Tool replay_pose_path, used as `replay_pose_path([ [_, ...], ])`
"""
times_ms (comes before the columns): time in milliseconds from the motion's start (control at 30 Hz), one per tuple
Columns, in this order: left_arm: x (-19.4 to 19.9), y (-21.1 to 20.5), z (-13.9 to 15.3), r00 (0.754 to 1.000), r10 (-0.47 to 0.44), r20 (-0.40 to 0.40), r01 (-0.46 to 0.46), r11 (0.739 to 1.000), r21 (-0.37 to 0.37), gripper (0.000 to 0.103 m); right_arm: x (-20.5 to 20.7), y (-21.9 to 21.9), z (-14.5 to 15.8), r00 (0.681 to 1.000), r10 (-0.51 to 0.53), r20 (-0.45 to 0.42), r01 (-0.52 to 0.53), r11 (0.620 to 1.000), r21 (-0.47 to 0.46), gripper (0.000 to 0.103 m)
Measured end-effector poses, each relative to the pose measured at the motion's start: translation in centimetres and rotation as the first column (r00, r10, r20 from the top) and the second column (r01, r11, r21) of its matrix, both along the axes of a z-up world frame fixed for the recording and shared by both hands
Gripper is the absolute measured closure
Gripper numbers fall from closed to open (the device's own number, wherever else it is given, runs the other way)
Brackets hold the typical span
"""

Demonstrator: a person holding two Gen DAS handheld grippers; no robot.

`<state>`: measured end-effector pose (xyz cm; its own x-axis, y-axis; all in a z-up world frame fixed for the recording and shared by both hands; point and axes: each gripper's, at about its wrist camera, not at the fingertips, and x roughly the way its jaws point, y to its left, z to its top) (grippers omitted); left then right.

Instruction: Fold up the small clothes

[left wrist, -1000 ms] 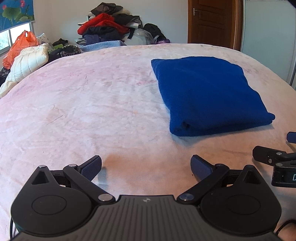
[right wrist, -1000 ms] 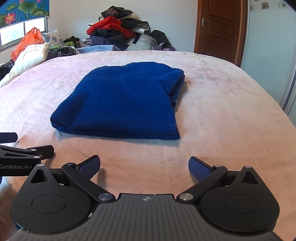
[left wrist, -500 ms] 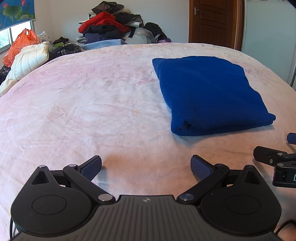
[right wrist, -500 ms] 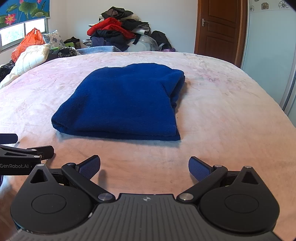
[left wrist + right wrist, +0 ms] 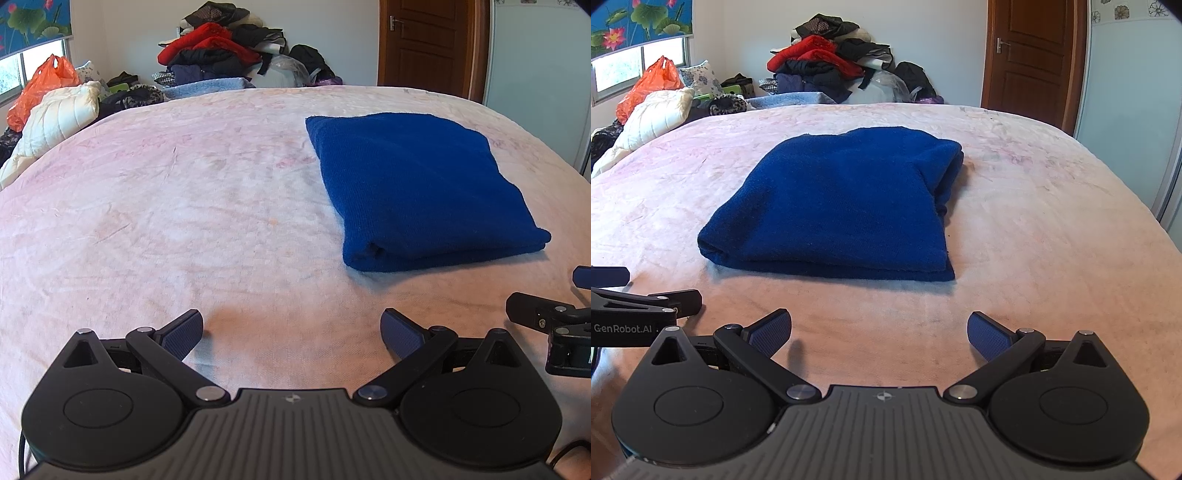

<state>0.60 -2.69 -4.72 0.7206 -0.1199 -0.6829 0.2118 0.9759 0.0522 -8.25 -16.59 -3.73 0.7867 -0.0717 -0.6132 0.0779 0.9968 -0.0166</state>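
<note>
The bed (image 5: pixel 184 221) carries a pale pink cover, with a heap of unsorted clothes (image 5: pixel 827 62) stacked against the far wall. Your left gripper (image 5: pixel 291 330) and right gripper (image 5: pixel 879 330) both stand wide apart at the jaws, holding nothing, low over the near edge of the cover. The blue garment (image 5: pixel 842 206) lies ahead of them, nearer your right gripper, apart from both. It presents as a thick, squared rectangle of several layers, edges roughly aligned, surface smooth. Judgement: this fold looks finished. Your next move likely calls for setting it aside or fetching another piece from the heap.
</note>
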Motion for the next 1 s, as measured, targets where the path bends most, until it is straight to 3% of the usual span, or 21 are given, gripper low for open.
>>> replay_pose_path([
  [1000, 0.08, 0.11, 0.07, 1.000, -0.007, 0.000, 0.007, 1.000, -0.005, 0.000, -0.11, 0.35, 0.21, 1.000, 0.012, 0.000, -0.012, 1.000, 0.000, 0.001],
])
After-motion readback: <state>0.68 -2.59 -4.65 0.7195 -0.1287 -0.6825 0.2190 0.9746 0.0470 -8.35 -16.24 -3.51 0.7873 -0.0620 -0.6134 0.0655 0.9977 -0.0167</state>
